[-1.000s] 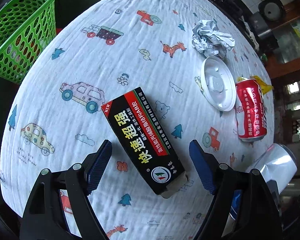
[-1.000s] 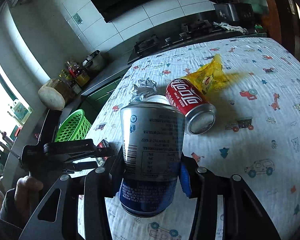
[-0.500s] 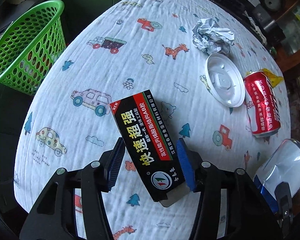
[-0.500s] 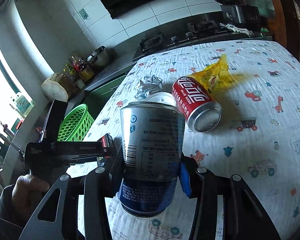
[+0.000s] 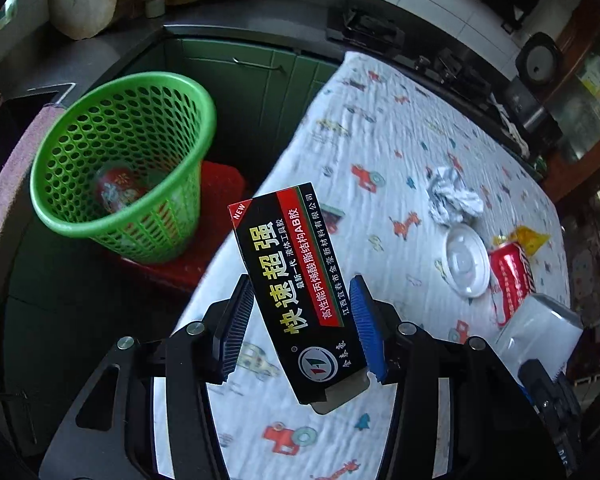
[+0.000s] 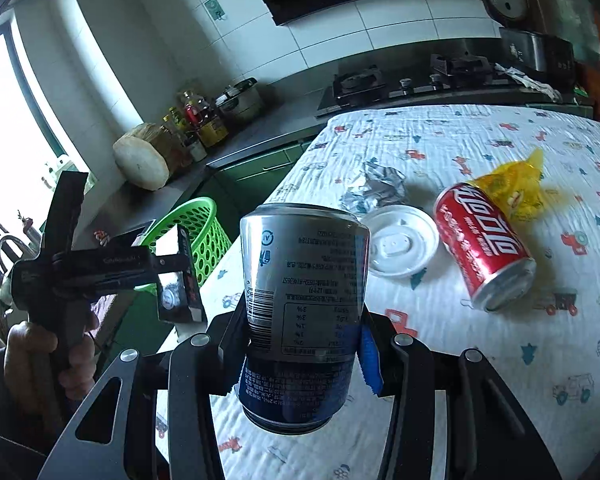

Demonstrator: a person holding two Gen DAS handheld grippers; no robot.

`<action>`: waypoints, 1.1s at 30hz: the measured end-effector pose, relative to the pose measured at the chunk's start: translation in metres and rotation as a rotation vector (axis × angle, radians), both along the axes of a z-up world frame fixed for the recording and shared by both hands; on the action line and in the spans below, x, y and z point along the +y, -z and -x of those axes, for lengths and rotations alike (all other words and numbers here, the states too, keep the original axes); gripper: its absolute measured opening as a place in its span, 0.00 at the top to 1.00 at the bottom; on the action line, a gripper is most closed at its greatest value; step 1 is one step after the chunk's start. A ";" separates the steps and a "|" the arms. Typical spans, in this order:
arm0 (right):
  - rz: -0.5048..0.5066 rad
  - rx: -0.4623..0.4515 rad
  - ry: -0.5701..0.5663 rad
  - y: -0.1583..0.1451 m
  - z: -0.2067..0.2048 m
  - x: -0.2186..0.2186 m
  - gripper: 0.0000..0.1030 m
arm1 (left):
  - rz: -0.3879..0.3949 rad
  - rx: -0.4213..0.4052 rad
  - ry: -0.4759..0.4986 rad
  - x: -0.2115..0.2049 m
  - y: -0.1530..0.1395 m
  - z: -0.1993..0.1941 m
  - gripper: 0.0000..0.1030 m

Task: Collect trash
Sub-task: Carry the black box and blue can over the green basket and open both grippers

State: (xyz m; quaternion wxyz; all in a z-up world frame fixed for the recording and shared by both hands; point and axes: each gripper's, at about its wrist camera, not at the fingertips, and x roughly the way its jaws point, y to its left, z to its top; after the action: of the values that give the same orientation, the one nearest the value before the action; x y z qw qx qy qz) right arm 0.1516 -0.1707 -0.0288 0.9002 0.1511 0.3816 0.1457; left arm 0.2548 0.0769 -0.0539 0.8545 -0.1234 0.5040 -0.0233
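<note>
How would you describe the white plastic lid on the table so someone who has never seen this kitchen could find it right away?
Start at the table with the cartoon-car cloth. The white lid lies flat on the cloth between the crumpled foil ball and the red cola can lying on its side. It is the only flat, round, plain white thing there.

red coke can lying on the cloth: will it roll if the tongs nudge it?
The red can lies on its side, so a sideways nudge probably rolls it. Looks undented, likely stiff. The soft, wrinkled tablecloth may slow it.
</note>
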 end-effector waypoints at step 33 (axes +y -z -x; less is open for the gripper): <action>0.028 -0.029 -0.379 -0.005 -0.158 0.250 0.56 | -0.098 -0.015 -0.240 0.241 0.043 -0.095 0.36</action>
State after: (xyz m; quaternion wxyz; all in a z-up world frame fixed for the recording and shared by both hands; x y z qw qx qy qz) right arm 0.3095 0.0795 -0.0240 0.8641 0.0617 0.3922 0.3092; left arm 0.3503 0.3182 -0.0966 0.8598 -0.1408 0.4800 0.1028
